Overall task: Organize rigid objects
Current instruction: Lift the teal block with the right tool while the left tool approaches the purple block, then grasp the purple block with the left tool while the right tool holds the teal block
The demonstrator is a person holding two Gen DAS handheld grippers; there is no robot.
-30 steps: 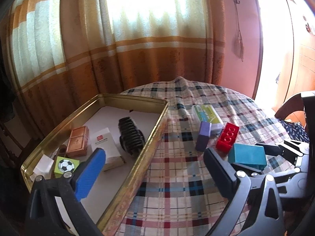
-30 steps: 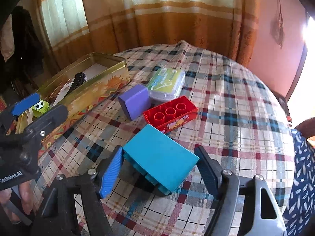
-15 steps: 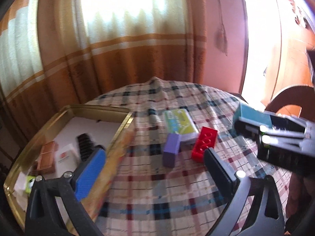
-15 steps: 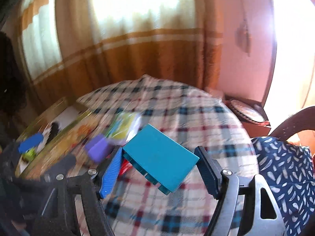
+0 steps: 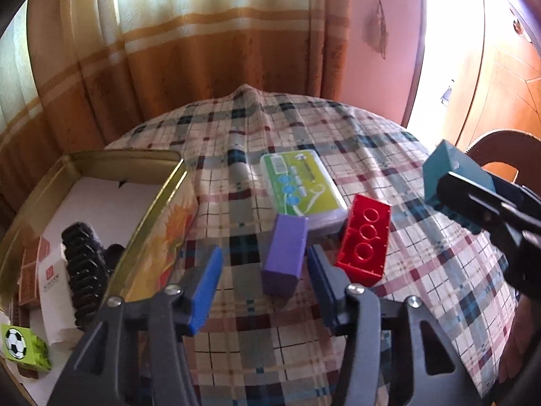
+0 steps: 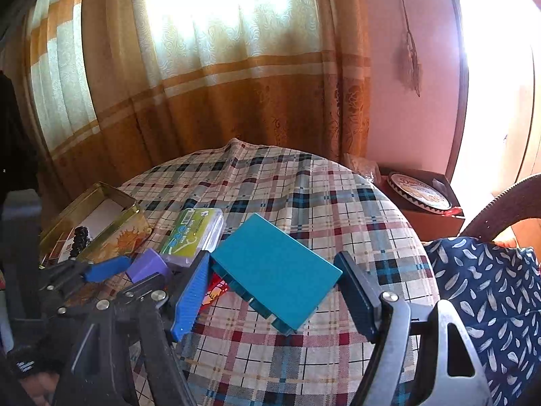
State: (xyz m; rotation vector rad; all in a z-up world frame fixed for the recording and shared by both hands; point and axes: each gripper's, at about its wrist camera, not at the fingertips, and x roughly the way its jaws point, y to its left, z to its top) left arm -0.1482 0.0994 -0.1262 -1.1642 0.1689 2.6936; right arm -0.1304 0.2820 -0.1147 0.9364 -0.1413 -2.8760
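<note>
Mid-carry: right tongs (image 6: 270,291) clamped on teal block (image 6: 275,267), held clear above the bench (image 6: 304,186). Left tongs (image 5: 263,291) spread apart, straddling purple block (image 5: 285,253), not touching it. Red brick (image 5: 367,240) and green case (image 5: 301,186) just beyond. Next, probably: swing teal block left over tin (image 5: 152,203), lower into bare floor, release.
</note>
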